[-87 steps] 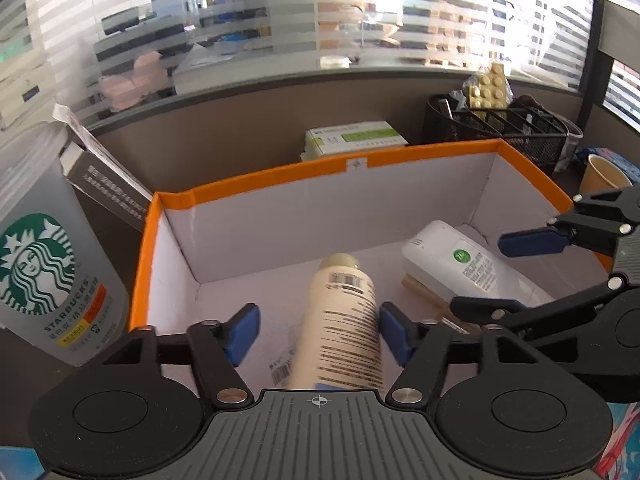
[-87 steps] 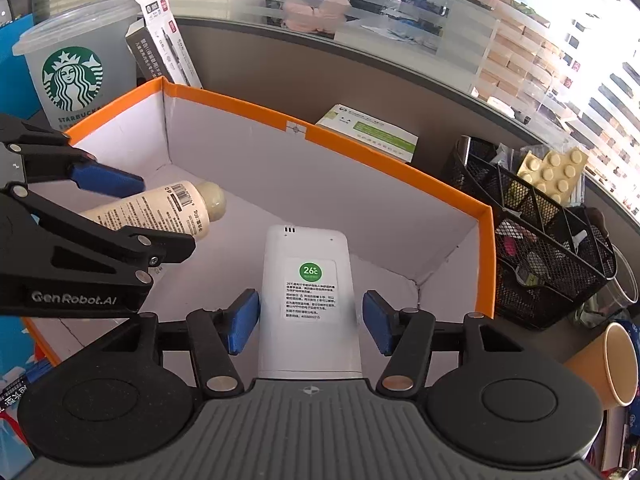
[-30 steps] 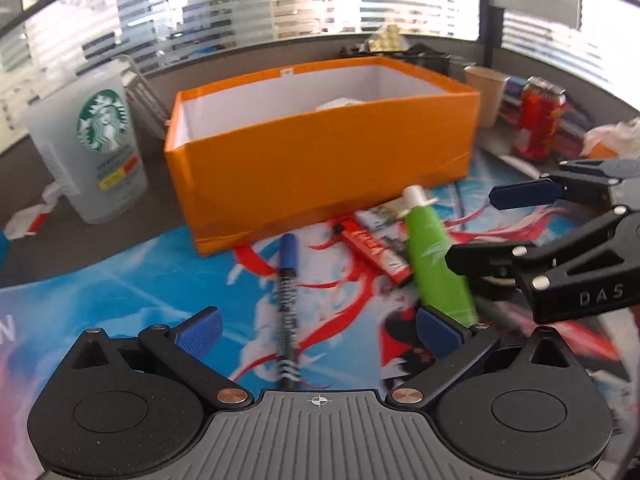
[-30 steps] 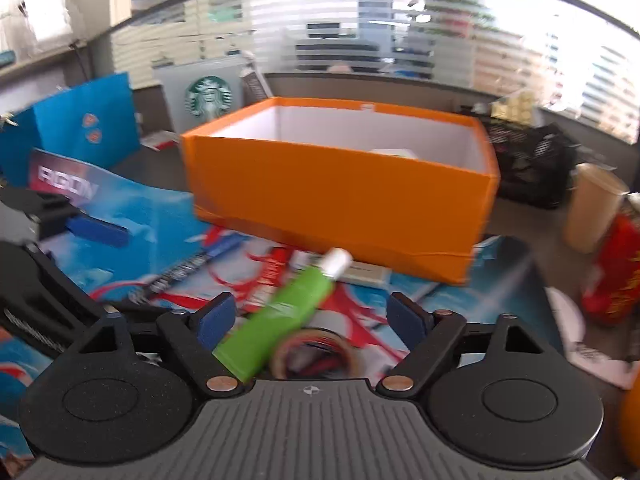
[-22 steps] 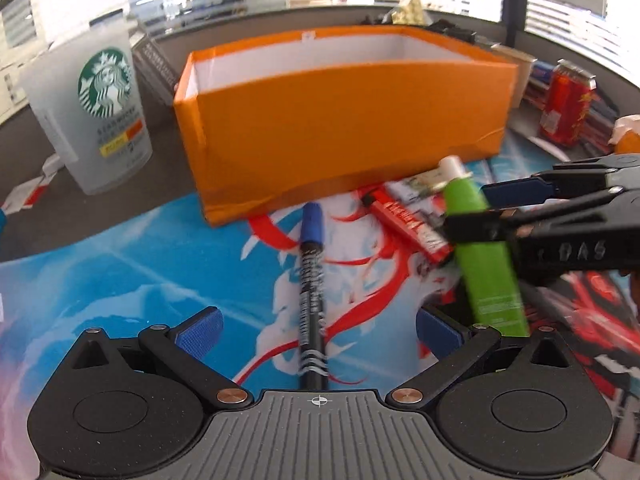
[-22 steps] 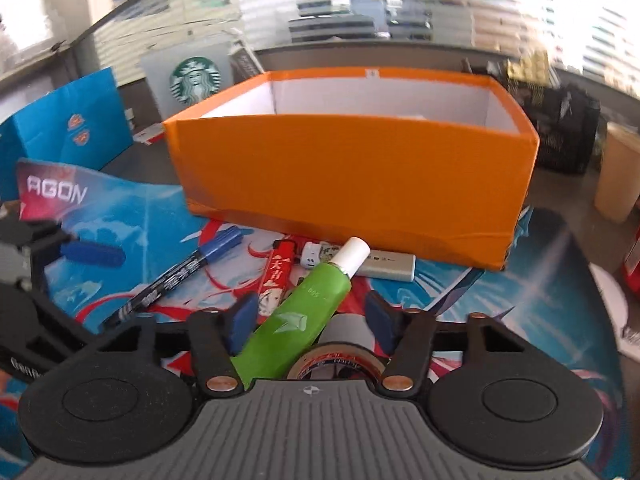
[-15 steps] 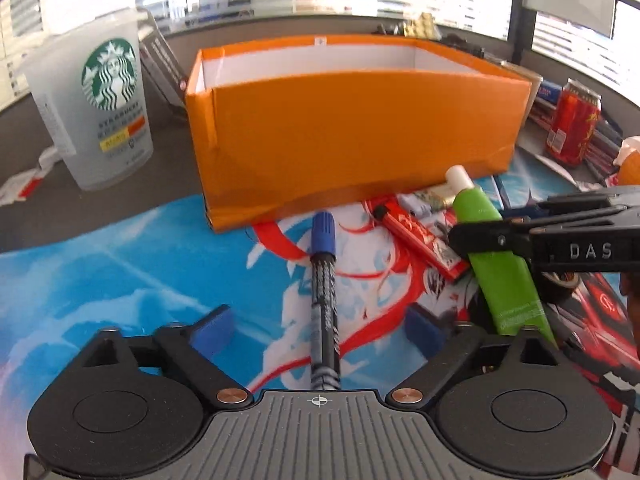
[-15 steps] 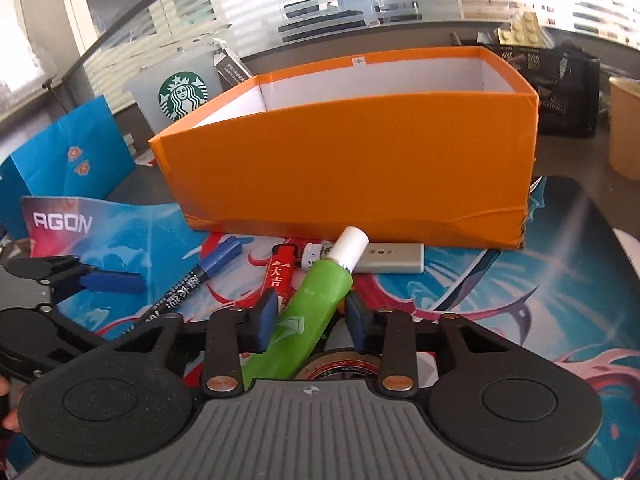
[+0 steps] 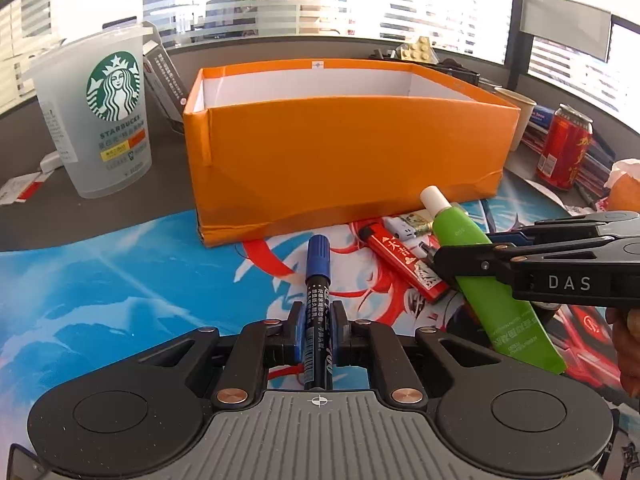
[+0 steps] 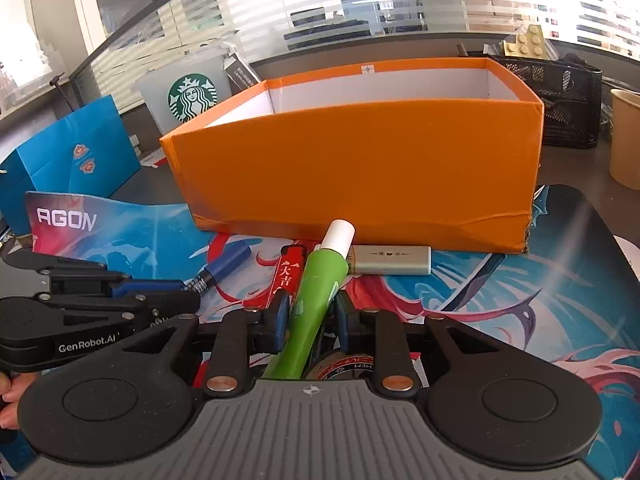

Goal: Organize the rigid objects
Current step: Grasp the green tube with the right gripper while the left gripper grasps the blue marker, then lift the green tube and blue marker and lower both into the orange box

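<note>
On the printed mat (image 9: 120, 280), left gripper (image 9: 316, 330) clamps marker (image 9: 317, 300), right gripper (image 10: 309, 320) clamps green tube (image 10: 316, 296), caps toward orange box (image 9: 344, 152).

Office. Striped glass partition (image 10: 360, 12) behind the tabletop (image 9: 100, 216); mesh desk organiser (image 10: 568, 104), printed desk mat (image 9: 120, 280), binders beyond

Starbucks cup (image 9: 100, 120), red can (image 9: 564, 148)
</note>
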Motion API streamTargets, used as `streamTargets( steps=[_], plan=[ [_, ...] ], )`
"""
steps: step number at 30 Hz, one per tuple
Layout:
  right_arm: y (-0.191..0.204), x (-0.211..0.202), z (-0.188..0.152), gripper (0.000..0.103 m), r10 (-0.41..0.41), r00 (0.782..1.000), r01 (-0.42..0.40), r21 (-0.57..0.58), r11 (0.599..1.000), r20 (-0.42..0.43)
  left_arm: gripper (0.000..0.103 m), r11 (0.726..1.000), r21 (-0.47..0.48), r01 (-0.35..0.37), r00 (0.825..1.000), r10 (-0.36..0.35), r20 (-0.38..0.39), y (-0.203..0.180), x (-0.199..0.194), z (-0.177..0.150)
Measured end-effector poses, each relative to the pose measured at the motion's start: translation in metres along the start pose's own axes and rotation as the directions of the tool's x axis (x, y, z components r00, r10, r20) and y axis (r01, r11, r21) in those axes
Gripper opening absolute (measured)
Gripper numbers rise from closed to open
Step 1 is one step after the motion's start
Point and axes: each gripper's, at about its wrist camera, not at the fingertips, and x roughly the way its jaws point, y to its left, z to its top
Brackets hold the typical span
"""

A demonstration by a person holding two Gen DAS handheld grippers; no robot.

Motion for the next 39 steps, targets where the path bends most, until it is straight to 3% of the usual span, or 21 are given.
streamTargets(
  steps=[13, 39],
  plan=[
    [0.013, -0.023, 0.010, 0.015, 0.048, 0.996, -0.046, -0.026, 0.999, 0.068, 0.010, 1.000, -0.004, 0.003, 0.995, -0.003, 0.098, -0.003, -0.038, 0.018],
    [0.026, -0.070, 0.054, 0.015, 0.050, 0.977, -0.035, -0.076, 0.996, 0.206, 0.010, 1.000, 0.017, 0.013, 0.978, -0.016, 0.209, -0.011, -0.081, 0.068]
  ],
)
